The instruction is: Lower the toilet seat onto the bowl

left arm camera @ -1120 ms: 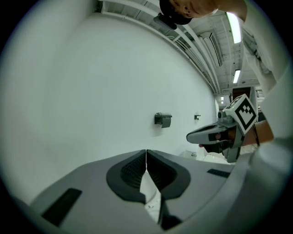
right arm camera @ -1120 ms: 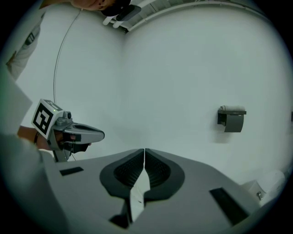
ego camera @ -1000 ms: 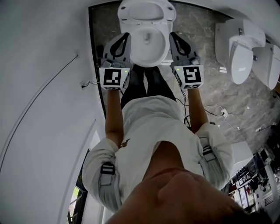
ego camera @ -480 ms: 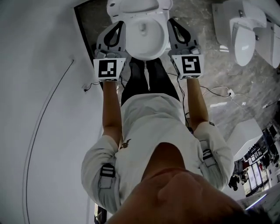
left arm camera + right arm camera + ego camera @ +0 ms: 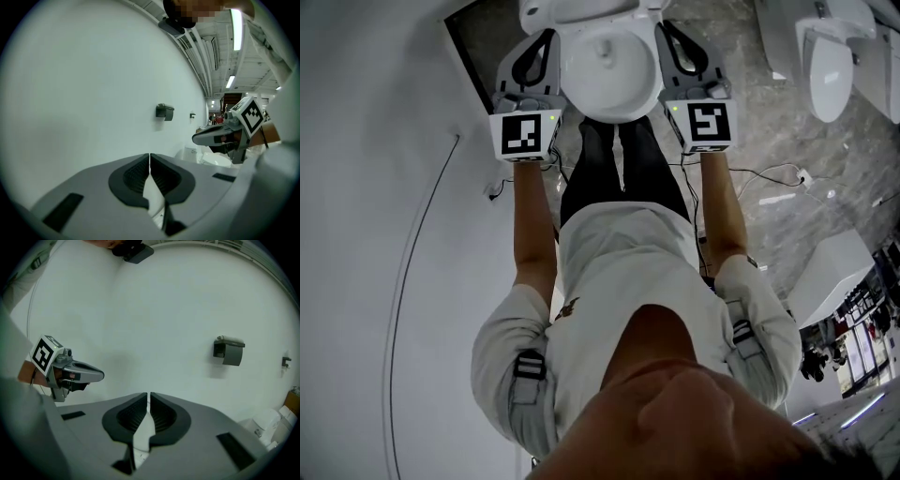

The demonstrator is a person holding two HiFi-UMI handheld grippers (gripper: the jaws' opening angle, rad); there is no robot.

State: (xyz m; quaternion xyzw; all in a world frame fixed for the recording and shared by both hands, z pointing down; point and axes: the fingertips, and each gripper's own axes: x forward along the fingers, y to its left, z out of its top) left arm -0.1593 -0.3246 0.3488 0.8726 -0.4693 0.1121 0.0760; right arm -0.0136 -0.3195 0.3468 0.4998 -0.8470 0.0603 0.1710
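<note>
The toilet (image 5: 609, 70) is seen from above at the top edge of the head view, its open bowl (image 5: 609, 84) lying between the two grippers; the white part behind the bowl is cut off by the frame, so the toilet seat cannot be told apart from the lid there. The left gripper (image 5: 546, 37) is held just beside the bowl's left flank and the right gripper (image 5: 664, 30) just beside its right flank, each with its marker cube (image 5: 525, 134) turned toward the camera. In the left gripper view the left gripper's (image 5: 149, 157) jaws are shown pressed together with nothing pinched between them, and the right gripper (image 5: 220, 136) is seen off to the side. In the right gripper view the right gripper's (image 5: 148, 396) jaws are likewise closed on nothing. A dark wall-mounted holder (image 5: 228, 351) is fixed to the white wall (image 5: 154, 310) ahead. Further white fixtures (image 5: 830, 56) stand on the marbled floor (image 5: 787, 141), well apart from the toilet.
</note>
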